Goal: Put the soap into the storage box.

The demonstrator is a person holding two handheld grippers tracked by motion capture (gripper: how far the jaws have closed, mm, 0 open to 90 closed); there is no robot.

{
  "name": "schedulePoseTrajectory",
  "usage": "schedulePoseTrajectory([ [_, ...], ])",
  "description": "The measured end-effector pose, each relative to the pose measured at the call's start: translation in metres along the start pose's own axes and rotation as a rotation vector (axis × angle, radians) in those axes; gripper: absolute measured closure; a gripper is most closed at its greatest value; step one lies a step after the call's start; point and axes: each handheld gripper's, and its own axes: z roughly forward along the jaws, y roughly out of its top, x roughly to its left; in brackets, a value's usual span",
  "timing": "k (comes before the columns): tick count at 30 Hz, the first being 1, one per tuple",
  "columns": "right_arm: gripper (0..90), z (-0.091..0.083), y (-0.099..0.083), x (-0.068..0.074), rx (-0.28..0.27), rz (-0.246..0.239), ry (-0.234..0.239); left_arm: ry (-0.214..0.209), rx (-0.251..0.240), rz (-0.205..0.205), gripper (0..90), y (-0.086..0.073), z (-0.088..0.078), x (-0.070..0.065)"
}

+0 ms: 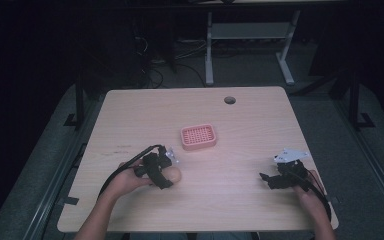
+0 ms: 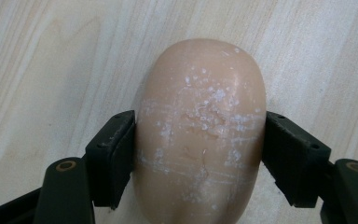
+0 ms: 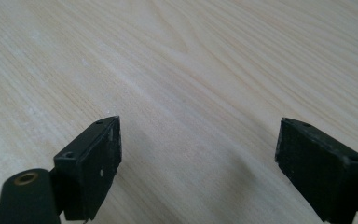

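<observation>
One pink tray (image 1: pixel 198 137) sits beyond the soap (image 1: pixel 172 174).

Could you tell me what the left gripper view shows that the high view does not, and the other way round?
The left gripper view alone shows white flecks and fine scratch lines on the soap bar, with both jaws pressed against its sides. The high view alone shows the pink soap dish beyond it, the right gripper open over bare wood, and the cable hole. Both show the bar lying on the light wooden table inside the left gripper.
</observation>
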Motion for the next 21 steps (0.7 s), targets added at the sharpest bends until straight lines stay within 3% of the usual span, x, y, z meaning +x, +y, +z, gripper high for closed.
schedulePoseTrajectory([
  [21, 13.9, -0.0004, 0.0005, 0.0005, -0.007, 0.007, 0.002, -0.02, -0.037, -0.005, 31.1, 0.0067, -0.007, 0.0039],
])
